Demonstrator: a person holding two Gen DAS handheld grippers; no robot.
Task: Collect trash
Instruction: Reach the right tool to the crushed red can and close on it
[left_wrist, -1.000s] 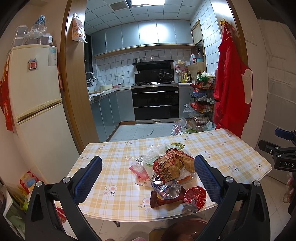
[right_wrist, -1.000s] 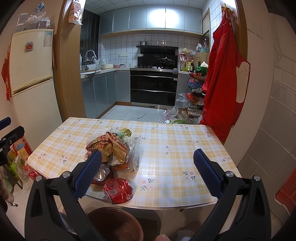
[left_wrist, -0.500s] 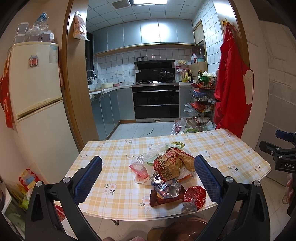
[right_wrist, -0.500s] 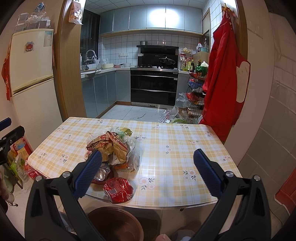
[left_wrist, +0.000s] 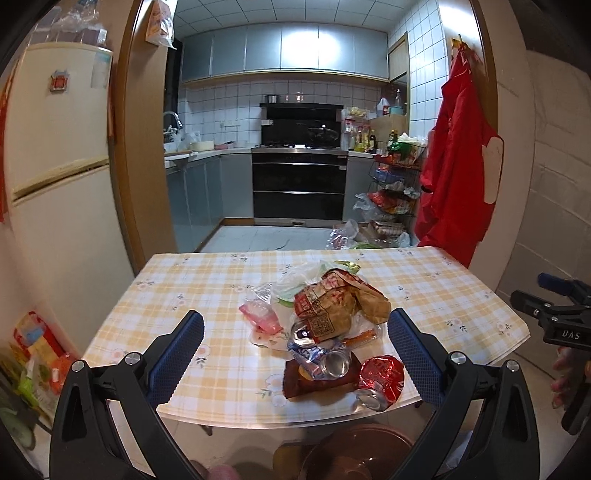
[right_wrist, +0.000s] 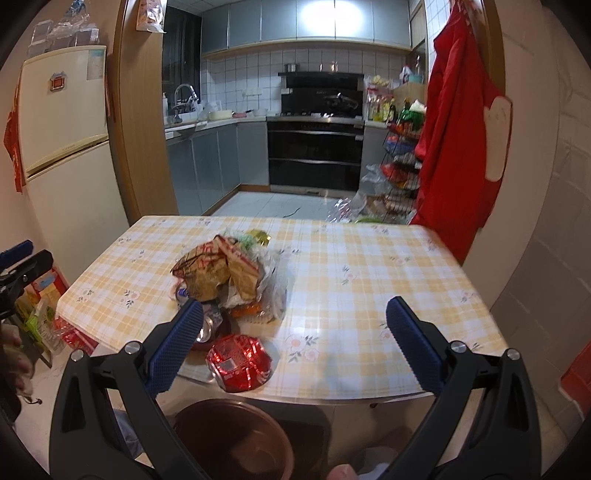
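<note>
Both tongs are held spread wide and nothing is gripped. The left tongs are seen at the bottom of the left wrist view, framing the trash pile at the centre of the frame; the right tongs are seen at the bottom of the right wrist view, with the pile at centre left.

Nothing is judged to be collected yet. All the trash is seen on the table: a crumpled brown bag, clear plastic wrappers, a pink wrapper, a silver can lying on a dark brown packet, and a crushed red can just beside the near edge, at lower centre right.

A brown bin is seen below the near table edge, at bottom centre of the right wrist view. What can be seen of its inside appears empty, so the whole pile is left to be moved, the red can being nearest.
</note>
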